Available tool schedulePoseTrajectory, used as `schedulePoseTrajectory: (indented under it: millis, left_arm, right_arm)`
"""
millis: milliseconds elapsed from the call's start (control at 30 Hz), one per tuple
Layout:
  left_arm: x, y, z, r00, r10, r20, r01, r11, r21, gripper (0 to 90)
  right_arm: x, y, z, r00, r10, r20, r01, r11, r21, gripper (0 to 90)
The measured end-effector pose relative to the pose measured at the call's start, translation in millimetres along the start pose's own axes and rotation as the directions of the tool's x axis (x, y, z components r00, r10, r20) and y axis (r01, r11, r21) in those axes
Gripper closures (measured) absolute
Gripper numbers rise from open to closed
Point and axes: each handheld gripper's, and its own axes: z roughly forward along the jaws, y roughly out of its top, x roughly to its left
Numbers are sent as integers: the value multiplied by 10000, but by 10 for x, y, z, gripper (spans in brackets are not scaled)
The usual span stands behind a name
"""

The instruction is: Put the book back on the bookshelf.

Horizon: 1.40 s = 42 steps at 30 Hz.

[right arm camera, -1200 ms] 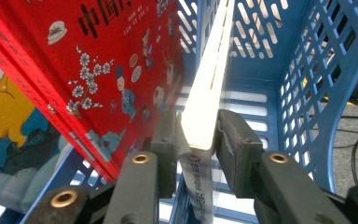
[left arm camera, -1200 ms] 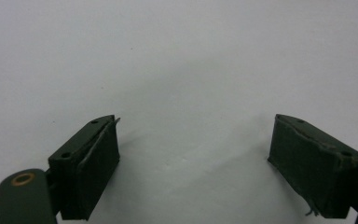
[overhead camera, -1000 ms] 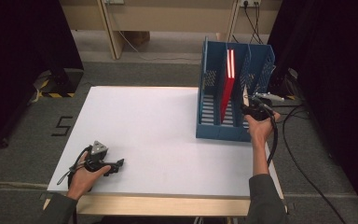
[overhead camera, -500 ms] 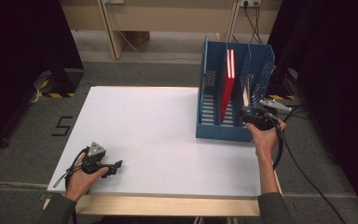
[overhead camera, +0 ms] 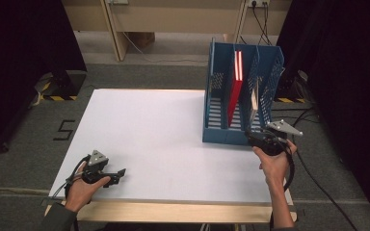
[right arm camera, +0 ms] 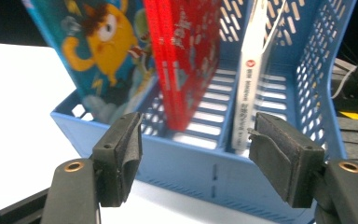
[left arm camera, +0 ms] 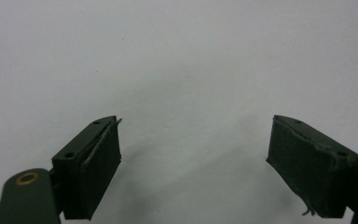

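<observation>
Blue perforated plastic file rack point(overhead camera: 241, 103) stands on the far right part of the white counter point(overhead camera: 164, 139), directly ahead of the right tool point(overhead camera: 256, 138), which hovers just short of the rack's low front wall. In the right gripper view the right tool point(right arm camera: 196, 149) has its two black padded jaws spread wide, having just been opening, with nothing gripped between them; through the gap shows the rack's front wall and its slotted floor. Ahead of that tool and towards its left jaw, a thin red book point(right arm camera: 184, 60) stands upright in the middle compartment, leaning slightly; a slim white booklet point(right arm camera: 251, 79) stands upright in the compartment ahead of its right jaw; and a picture book with a teal cover and a yellow cartoon creature point(right arm camera: 98, 51) leans in the compartment beyond its left jaw. The left tool point(overhead camera: 118, 174) lies low at the near left corner of the counter, well apart from the rack, held in the person's left hand point(overhead camera: 79, 190). In the left gripper view the left tool point(left arm camera: 193, 163) has its jaws spread apart over bare white counter surface, pinching nothing.
</observation>
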Motion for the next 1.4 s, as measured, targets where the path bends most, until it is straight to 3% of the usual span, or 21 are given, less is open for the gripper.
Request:
schedulePoseTrajectory:
  millis: [233, 600, 833, 1000, 1400]
  left_arm:
    - [-27, -38, -46, 9999, 62, 92, -63, 10000, 48, 162]
    - [-19, -85, -88, 10000, 4, 96, -5, 10000, 76, 162]
    - [-27, -116, -118, 10000, 26, 72, -27, 9999, 107, 162]
    - [-36, -143, -124, 9999, 104, 110, -106, 9996, 247, 162]
    - [-38, -167, -149, 9999, 74, 109, -77, 9997, 250, 162]
  right_arm:
    - [114, -212, -97, 9991, -161, -384, 174, 9993, 323, 330]
    - [378, -496, -136, 9977, -70, -674, 83, 9998, 191, 272]
    - [514, -686, -188, 9926, -493, -1109, 527, 9982, 278, 238]
    - [558, -777, -255, 9897, -489, -1346, 533, 9982, 290, 230]
    - [622, -1067, -267, 9843, -592, -1662, 779, 9910, 1085, 194]
